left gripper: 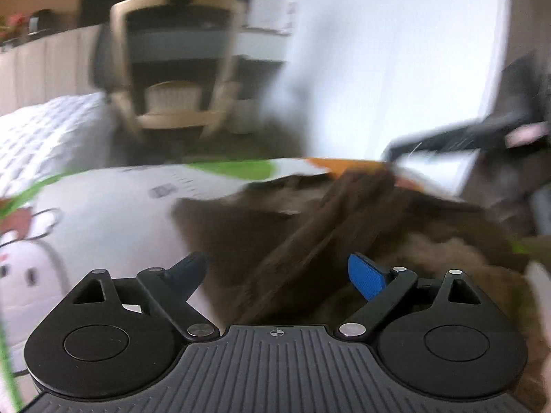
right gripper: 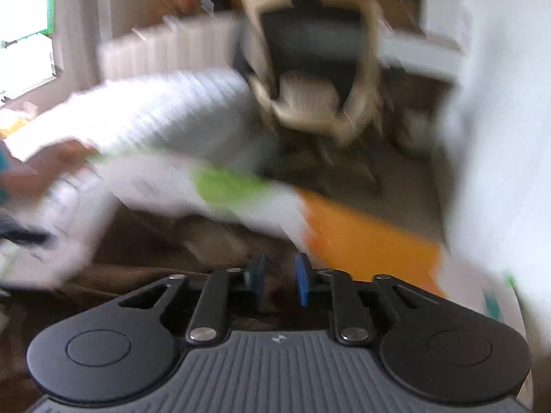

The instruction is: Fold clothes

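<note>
Blue pads on our left tongs (left gripper: 280, 275) stand spread wide, gripping nothing, above a brown garment (left gripper: 310, 234) that lies rumpled on the printed bed cover (left gripper: 113, 203). Our right tongs (right gripper: 279, 277) are clenched, pads nearly together, with brown cloth (right gripper: 155, 244) lying just below them; whether they pinch it we cannot tell. Beyond the bed stands a beige chair (right gripper: 310, 69), blurred.
</note>
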